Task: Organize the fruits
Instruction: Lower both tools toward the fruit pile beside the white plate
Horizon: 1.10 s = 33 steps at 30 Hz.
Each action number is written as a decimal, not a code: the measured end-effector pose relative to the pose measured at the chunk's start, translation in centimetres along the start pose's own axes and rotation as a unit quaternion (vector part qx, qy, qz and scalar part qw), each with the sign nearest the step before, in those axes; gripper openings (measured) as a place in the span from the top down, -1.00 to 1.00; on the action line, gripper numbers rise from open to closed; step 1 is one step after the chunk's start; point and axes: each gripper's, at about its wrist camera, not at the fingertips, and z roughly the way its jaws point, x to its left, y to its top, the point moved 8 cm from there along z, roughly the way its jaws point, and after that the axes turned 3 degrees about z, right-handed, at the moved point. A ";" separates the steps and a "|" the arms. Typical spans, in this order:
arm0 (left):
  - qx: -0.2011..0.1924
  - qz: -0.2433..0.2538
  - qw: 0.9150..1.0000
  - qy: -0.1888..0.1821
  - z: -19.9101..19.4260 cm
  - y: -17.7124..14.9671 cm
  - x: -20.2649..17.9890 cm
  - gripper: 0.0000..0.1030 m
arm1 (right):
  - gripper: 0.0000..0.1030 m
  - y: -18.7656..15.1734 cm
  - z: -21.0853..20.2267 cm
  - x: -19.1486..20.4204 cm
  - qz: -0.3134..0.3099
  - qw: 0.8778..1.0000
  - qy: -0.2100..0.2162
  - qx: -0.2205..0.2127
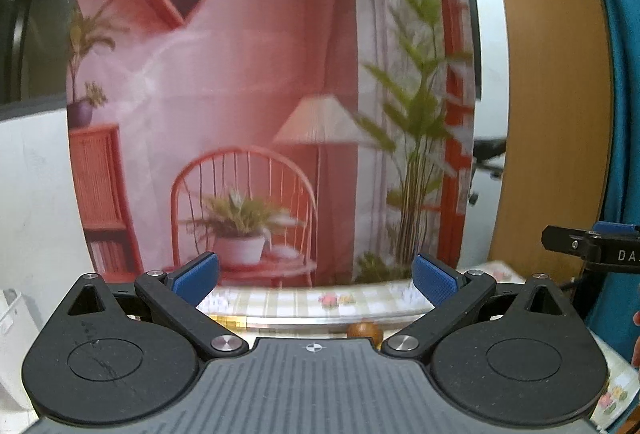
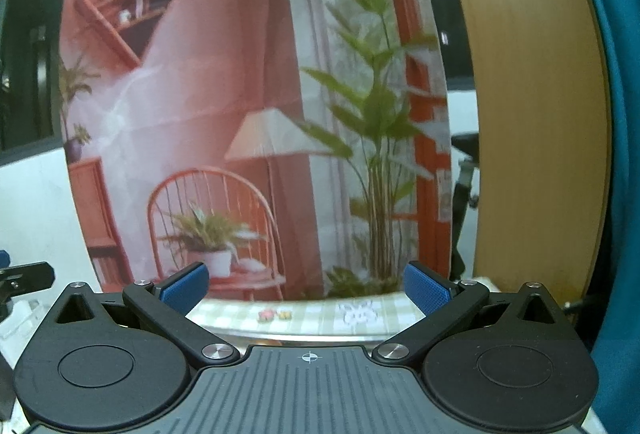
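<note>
A printed backdrop of a red room fills both views, rising from a checked tablecloth. At 3 o'clock stands a wooden panel. The left gripper and right gripper are both spread wide, empty. A brown round fruit peeks at 6 o'clock, half hidden behind the left gripper's body.

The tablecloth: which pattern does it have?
The tablecloth has pale green and white checks with small printed pictures; the right wrist view shows it best.

Left tongs and right tongs (2 total) wide apart, empty.
</note>
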 end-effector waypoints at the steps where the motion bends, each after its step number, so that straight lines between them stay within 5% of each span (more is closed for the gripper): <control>1: 0.010 -0.001 1.000 0.000 0.6 -0.5 0.3 -1.00 | -1.00 -0.6 0.6 -0.1 0.001 1.000 0.000 0.006; 21: 0.166 -0.074 0.979 -0.088 14.1 -12.6 3.3 -0.97 | -1.00 -11.9 11.5 -1.4 -0.020 0.992 -0.013 0.122; 33: 0.236 -0.069 0.957 -0.152 20.4 -17.6 0.3 -0.42 | -1.00 -15.3 15.1 -3.0 -0.011 0.985 -0.023 0.168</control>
